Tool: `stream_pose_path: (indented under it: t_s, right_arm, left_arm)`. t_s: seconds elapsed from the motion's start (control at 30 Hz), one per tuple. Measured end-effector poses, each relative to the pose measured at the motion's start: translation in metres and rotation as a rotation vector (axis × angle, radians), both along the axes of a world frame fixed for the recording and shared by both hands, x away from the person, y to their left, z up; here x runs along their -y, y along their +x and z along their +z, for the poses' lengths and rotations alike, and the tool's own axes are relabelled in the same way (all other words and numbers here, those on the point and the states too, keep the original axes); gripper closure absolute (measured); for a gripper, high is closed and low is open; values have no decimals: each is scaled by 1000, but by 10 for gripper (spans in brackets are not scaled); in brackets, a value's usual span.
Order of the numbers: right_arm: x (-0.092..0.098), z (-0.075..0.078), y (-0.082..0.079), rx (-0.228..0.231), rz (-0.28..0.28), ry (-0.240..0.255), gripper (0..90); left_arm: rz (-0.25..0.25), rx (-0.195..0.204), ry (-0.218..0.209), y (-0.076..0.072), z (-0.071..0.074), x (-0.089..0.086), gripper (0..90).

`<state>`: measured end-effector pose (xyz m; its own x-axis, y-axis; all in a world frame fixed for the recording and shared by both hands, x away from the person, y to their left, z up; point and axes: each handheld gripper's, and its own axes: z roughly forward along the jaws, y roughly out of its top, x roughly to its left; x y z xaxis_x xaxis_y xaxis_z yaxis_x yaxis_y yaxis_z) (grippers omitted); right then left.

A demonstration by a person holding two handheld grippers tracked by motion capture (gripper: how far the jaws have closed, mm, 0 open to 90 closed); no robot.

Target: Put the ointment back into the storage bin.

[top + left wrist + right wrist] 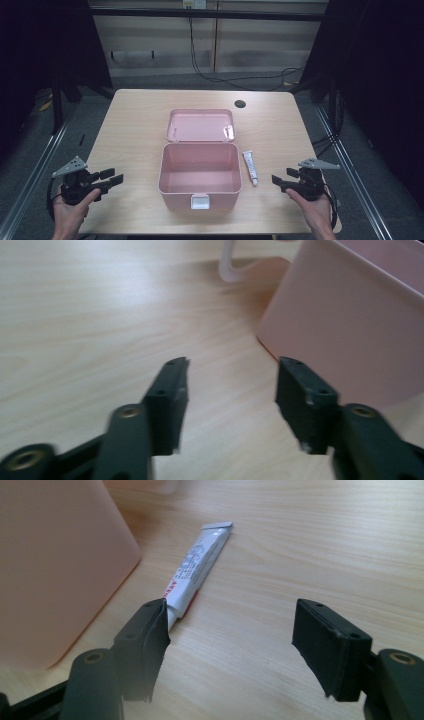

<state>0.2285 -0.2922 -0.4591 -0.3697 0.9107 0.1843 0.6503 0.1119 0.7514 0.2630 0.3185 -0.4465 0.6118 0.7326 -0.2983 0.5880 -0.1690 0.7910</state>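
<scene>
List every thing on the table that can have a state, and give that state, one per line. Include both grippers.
Pink box: open, nothing inside, upright on the table.
Lid: swung back, lying flat behind the box.
Latch: undone, hanging at the box's front.
Tube: lying flat beside the box, not held.
Left gripper: open, holding nothing.
Right gripper: open, holding nothing, near the tube.

pink box (200, 170), white tube (250, 167) with red print, pale wood-grain table (135, 125)
</scene>
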Motion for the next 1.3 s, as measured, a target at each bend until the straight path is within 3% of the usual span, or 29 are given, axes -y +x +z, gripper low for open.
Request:
stream_pose_path:
  t_s: [0.13, 0.2, 0.3, 0.37, 0.5, 0.53, 0.7, 0.77, 0.83, 0.87, 0.93, 0.97, 1.0, 1.1, 1.3]
  right_arm:
    - [2, 3, 0, -8, -6, 13, 292]
    - [4, 5, -2, -29, -19, 15, 292]
    - [1, 4, -1, -85, -5, -23, 304]
    - [-1, 3, 0, -126, 16, -17, 313]
    - [-3, 4, 2, -151, 17, -2, 310]
    - [-2, 5, 3, -148, 20, 18, 313]
    - [-5, 7, 1, -164, 42, 6, 311]
    - [-6, 9, 2, -172, 53, 32, 315]
    - [-7, 11, 4, -182, 59, 26, 317]
    - [-9, 14, 5, -193, 39, -27, 325]
    - [-11, 15, 6, -195, 42, -40, 325]
    - [-11, 15, 9, -209, 50, 19, 332]
    - [-12, 16, 11, -219, 54, 27, 332]
    - [-13, 18, 17, -236, 63, 5, 349]
    - [-12, 21, 27, -285, 71, 37, 391]
  left_arm:
    - [-40, -27, 31, 1, 0, 5, 373]
    - [-38, -20, 37, 1, 0, 5, 368]
    - [-56, -17, 19, 0, 1, 2, 294]
    - [-66, -15, 14, 0, 0, 1, 292]
    - [-85, -17, 5, 1, 0, 1, 240]
    - [-93, -21, -2, 1, 0, 1, 236]
    - [-100, -17, -14, 0, 1, 0, 224]
    - [-106, -16, -13, 0, 1, 0, 225]
    - [-109, -19, -8, 0, 1, 1, 233]
    - [-112, -19, -5, 0, 1, 1, 236]
    - [-113, -22, -6, 0, 1, 2, 237]
    - [-111, -22, -1, -1, 1, 2, 243]
    - [-114, -22, 2, -1, 1, 2, 245]
    - [-114, -22, 14, 0, 1, 4, 250]
    - [-110, -26, 17, -1, 2, 4, 255]
